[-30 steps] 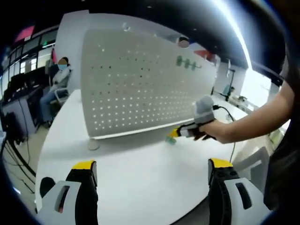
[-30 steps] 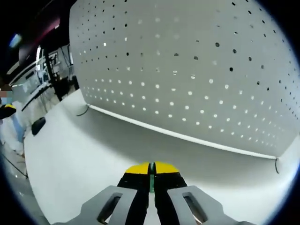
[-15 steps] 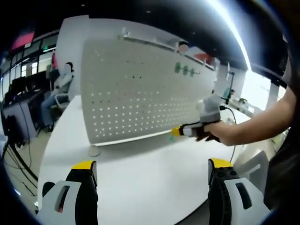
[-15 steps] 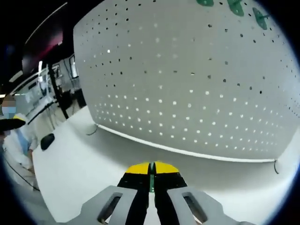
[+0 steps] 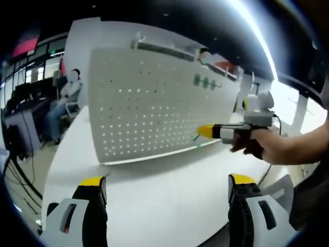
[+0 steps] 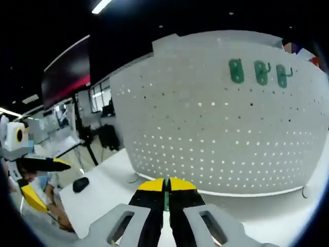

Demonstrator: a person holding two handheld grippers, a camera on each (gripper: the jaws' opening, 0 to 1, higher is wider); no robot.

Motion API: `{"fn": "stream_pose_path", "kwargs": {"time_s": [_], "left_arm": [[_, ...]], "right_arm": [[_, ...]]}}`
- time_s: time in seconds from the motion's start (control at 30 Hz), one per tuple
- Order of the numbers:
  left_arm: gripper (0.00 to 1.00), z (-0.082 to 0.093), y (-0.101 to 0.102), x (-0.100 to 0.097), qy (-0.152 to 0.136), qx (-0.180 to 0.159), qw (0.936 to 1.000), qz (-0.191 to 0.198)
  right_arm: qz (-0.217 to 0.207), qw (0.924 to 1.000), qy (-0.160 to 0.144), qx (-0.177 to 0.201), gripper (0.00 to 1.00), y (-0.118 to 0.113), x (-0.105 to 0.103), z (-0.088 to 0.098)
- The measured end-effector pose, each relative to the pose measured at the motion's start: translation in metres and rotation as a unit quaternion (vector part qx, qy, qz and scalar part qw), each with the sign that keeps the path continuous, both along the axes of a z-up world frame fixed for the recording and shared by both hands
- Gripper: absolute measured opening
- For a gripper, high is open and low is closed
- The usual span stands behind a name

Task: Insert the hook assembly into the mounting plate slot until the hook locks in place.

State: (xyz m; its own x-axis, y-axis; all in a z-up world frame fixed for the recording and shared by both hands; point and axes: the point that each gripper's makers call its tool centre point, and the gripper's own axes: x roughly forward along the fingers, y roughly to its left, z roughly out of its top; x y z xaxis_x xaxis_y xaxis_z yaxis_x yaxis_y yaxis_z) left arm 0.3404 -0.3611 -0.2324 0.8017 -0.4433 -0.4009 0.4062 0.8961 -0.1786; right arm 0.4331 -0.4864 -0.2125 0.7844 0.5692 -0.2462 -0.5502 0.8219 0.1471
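A white pegboard (image 5: 149,103) stands upright on the white table (image 5: 159,190). Three green hooks (image 5: 204,81) hang near its top right corner; in the right gripper view they are the green hooks (image 6: 261,73) on the pegboard (image 6: 216,139). My right gripper (image 6: 166,181) is shut on a thin green hook (image 6: 166,199) and faces the board. From the left gripper view, a hand holds that right gripper (image 5: 205,131) in the air in front of the board, with the green hook (image 5: 196,138) at its tip. My left gripper (image 5: 167,180) is open over the table with nothing between its fingers.
A black mouse (image 6: 79,184) lies on the table near its left edge. A person (image 5: 64,95) sits at a desk beyond the far left of the table. My left gripper (image 6: 38,164) is at the left in the right gripper view.
The right gripper has risen from just above the table to mid-board height with the hook still held. The hung green hooks have come into its view. The left gripper has stayed put.
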Motion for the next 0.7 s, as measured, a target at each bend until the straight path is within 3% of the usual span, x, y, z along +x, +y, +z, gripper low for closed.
{"fn": "stream_pose_path", "kwargs": {"time_s": [0.1,0.2,0.3,0.47,0.7], "left_arm": [[0.97,0.004,-0.006,0.004,0.002,-0.011,0.9999,-0.003],[0.94,0.009,-0.014,0.007,0.004,-0.024,0.9997,-0.009],[0.88,0.012,-0.023,0.009,0.008,-0.038,0.999,-0.02],[0.8,0.02,-0.034,0.01,0.017,-0.096,0.995,-0.023],[0.66,0.023,-0.041,0.008,0.027,-0.13,0.9908,-0.027]], "right_arm": [[0.015,0.9997,-0.018,0.011,0.0,0.007,-0.014,0.02],[0.031,0.9982,-0.027,0.044,0.0,0.016,-0.033,0.041],[0.043,0.9964,-0.032,0.066,0.0,0.023,-0.047,0.051],[0.06,0.9934,-0.019,0.096,0.0,0.036,-0.07,0.054],[0.081,0.9893,-0.009,0.121,0.0,0.054,-0.086,0.054]]}}
